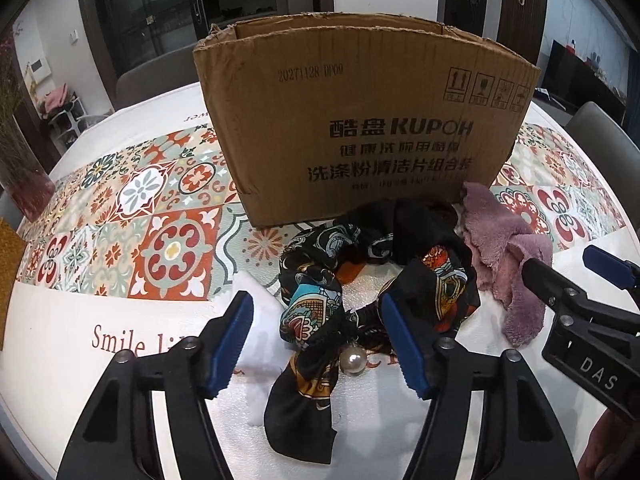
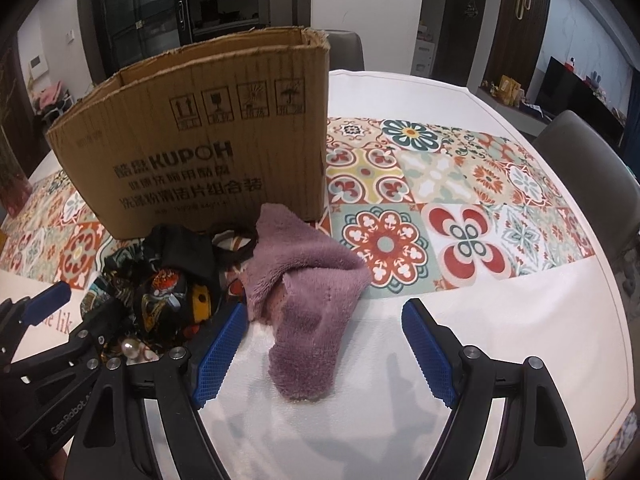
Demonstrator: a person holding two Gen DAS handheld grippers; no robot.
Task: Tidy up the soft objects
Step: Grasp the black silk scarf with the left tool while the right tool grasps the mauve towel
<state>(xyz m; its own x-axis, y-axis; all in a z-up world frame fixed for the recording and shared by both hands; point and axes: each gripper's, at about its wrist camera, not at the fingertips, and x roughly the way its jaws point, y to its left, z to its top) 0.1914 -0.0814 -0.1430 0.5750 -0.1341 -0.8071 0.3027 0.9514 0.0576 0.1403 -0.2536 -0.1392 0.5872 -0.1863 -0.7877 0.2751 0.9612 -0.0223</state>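
A black patterned scarf (image 1: 320,300) with a pearl (image 1: 354,360) lies crumpled on the table in front of an open cardboard box (image 1: 360,120). My left gripper (image 1: 316,344) is open, its fingers on either side of the scarf's near end. A purple fluffy cloth (image 2: 308,300) lies to the right of the scarf (image 2: 160,292), against the box (image 2: 200,140). My right gripper (image 2: 324,348) is open, its jaws astride the cloth's near end. The cloth (image 1: 508,272) and the right gripper (image 1: 568,276) also show in the left wrist view.
The table wears a white cloth with a tiled floral runner (image 2: 440,208). Grey chairs (image 2: 580,160) stand at the right and behind the box. A vase with dried grass (image 1: 20,160) stands at the far left.
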